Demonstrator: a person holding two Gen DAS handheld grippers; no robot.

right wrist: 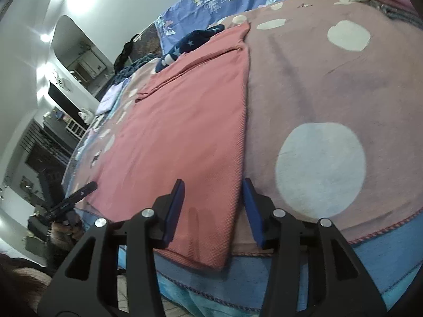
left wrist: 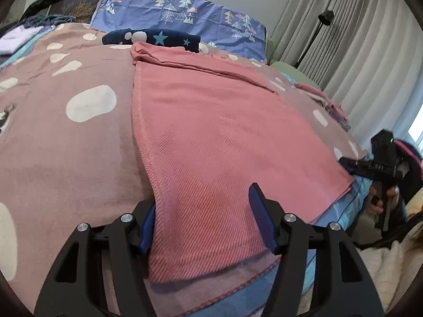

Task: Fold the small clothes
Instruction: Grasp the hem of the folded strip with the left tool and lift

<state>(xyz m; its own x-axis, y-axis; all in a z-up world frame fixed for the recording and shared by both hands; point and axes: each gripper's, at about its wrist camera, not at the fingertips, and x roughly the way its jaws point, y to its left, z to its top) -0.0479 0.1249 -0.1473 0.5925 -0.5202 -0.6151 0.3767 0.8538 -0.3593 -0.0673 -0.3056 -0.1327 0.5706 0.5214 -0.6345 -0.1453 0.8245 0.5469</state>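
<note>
A pink ribbed garment [left wrist: 216, 132] lies flat on the bed, its near hem hanging over the front edge. My left gripper [left wrist: 203, 219] is open, its blue pads on either side of the garment's near left corner. In the right wrist view the same garment [right wrist: 185, 121] lies flat, and my right gripper [right wrist: 214, 208] is open with its pads straddling the near right corner. The right gripper also shows at the far right of the left wrist view [left wrist: 375, 163], and the left gripper at the left of the right wrist view [right wrist: 71, 200].
The bed carries a mauve blanket with white spots [left wrist: 66, 132]. A dark blue star-patterned cloth [left wrist: 156, 39] lies beyond the garment, with a blue tree-print pillow [left wrist: 185, 10] behind. Folded clothes [left wrist: 15, 39] sit far left, more pink clothes [left wrist: 325, 100] right. Curtains [left wrist: 370, 39] hang right.
</note>
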